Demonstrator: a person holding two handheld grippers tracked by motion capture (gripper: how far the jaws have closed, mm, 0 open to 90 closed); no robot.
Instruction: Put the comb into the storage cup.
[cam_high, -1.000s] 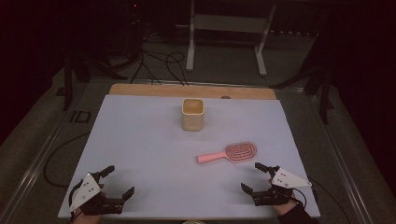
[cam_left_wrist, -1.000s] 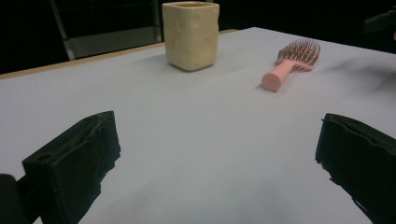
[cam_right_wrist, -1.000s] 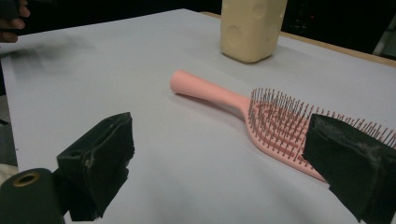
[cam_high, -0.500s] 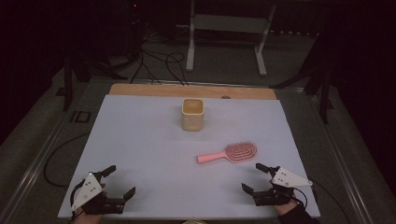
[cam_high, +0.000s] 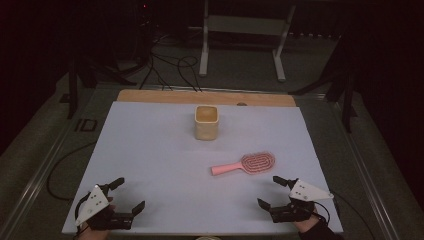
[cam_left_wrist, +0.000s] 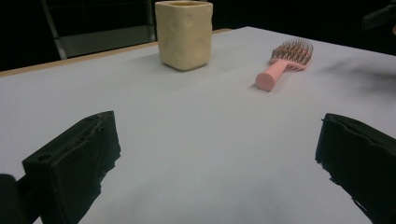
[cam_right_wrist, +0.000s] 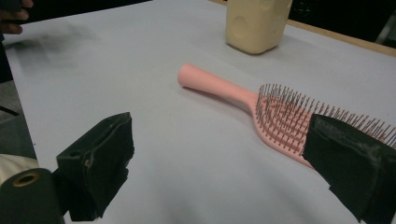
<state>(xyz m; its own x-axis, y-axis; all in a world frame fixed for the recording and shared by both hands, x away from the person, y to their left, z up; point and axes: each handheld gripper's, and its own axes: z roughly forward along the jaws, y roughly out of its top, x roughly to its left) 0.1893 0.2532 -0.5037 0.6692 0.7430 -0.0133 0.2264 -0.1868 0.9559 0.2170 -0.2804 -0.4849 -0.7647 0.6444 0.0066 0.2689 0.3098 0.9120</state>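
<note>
A pink hairbrush (cam_high: 245, 165) (cam_left_wrist: 282, 62) (cam_right_wrist: 261, 106) lies bristles up on the white table sheet (cam_high: 165, 160), right of centre, its handle pointing left. A cream square cup (cam_high: 206, 122) (cam_left_wrist: 184, 33) (cam_right_wrist: 257, 23) stands upright farther back near the middle. My left gripper (cam_high: 124, 196) (cam_left_wrist: 215, 158) rests open at the near left corner, nothing between its jaws. At the near right my right gripper (cam_high: 274, 193) (cam_right_wrist: 219, 163) is open too, just short of the brush head, not touching it.
A bare wooden strip (cam_high: 150, 96) runs along the table's far edge. Beyond it stand a white metal frame (cam_high: 245, 35) and loose cables (cam_high: 170, 65) on the dark floor. A metal rail (cam_high: 35, 185) borders the left side.
</note>
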